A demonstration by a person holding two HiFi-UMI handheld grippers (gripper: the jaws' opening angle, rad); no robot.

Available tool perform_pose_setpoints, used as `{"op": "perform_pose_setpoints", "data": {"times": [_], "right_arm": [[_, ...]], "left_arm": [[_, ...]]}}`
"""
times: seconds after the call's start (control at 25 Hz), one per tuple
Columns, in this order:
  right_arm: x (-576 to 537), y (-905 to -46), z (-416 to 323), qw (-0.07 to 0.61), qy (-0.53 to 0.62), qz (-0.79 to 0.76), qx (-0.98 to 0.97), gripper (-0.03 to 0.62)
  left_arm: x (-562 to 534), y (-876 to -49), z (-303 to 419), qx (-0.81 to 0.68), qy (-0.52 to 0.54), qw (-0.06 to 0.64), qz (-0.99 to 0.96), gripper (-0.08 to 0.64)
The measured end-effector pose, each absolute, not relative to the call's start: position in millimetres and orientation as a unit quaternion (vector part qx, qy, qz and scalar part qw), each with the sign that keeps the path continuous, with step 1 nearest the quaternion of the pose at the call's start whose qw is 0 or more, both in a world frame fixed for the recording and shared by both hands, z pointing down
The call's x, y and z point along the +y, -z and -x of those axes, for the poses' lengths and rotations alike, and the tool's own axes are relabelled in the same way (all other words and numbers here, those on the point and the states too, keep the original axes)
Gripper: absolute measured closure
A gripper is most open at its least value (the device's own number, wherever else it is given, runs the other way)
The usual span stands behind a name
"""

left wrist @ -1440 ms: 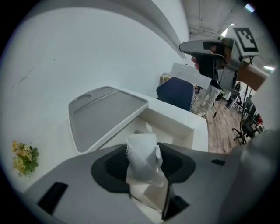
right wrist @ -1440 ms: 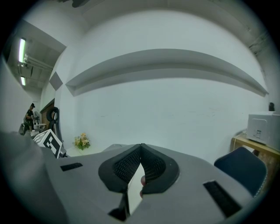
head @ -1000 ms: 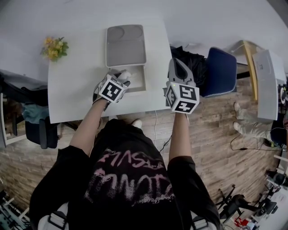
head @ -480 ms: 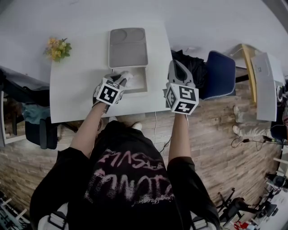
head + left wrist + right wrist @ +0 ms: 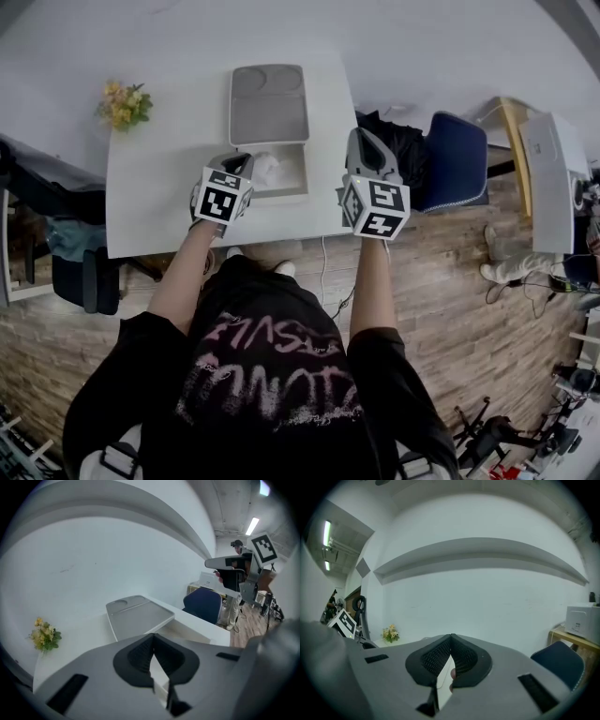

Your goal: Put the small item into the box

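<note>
Your left gripper (image 5: 240, 165) is over the near-left part of the open box (image 5: 292, 190), and its jaws are clenched together. In the left gripper view the two black pads meet at the tip and there is nothing between them. The small item (image 5: 267, 170), a white crumpled piece, lies inside the box, in its left half, just beside the tip of your left gripper; I cannot tell if the two are touching. The box stands on the white table (image 5: 159, 178), a little right of the middle and closer to the near edge. Its grey lid (image 5: 269, 108) is thrown back flat toward the far edge of the table. Your right gripper (image 5: 362, 139) is held at the right edge of the table, near the near-right corner and apart from the box. Its jaws are also pressed together, and they grasp nothing. A small bunch of yellow flowers (image 5: 125, 105) sits at the far-left corner of the table. Beyond the right edge of the table there is a blue chair (image 5: 461, 155) on the wooden floor.
</note>
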State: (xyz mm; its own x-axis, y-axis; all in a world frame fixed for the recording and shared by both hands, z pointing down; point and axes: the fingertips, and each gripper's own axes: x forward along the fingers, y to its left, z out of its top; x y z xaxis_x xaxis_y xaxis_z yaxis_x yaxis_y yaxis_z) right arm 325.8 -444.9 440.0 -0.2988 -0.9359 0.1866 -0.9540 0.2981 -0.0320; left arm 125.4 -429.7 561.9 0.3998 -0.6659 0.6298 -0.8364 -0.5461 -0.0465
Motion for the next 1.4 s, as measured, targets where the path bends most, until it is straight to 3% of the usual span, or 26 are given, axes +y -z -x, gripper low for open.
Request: {"op": "perform_pose_setpoints", "data": {"times": [0.76,1.4], "right_arm": [[-438.7,-424.3,-317.5,0.061,-0.055,-0.58,-0.81,0.583],[-436.9,-411.5,-315.9,0.054,-0.046,-0.581,-0.811,0.583]], "left_arm": [[-447.7,-433.1,-96.9,-0.541,-0.161,0.058,-0.824,0.558],[-440.4,-354.6,-96.5,-0.547,-0.098,0.002,-0.832,0.558]]}}
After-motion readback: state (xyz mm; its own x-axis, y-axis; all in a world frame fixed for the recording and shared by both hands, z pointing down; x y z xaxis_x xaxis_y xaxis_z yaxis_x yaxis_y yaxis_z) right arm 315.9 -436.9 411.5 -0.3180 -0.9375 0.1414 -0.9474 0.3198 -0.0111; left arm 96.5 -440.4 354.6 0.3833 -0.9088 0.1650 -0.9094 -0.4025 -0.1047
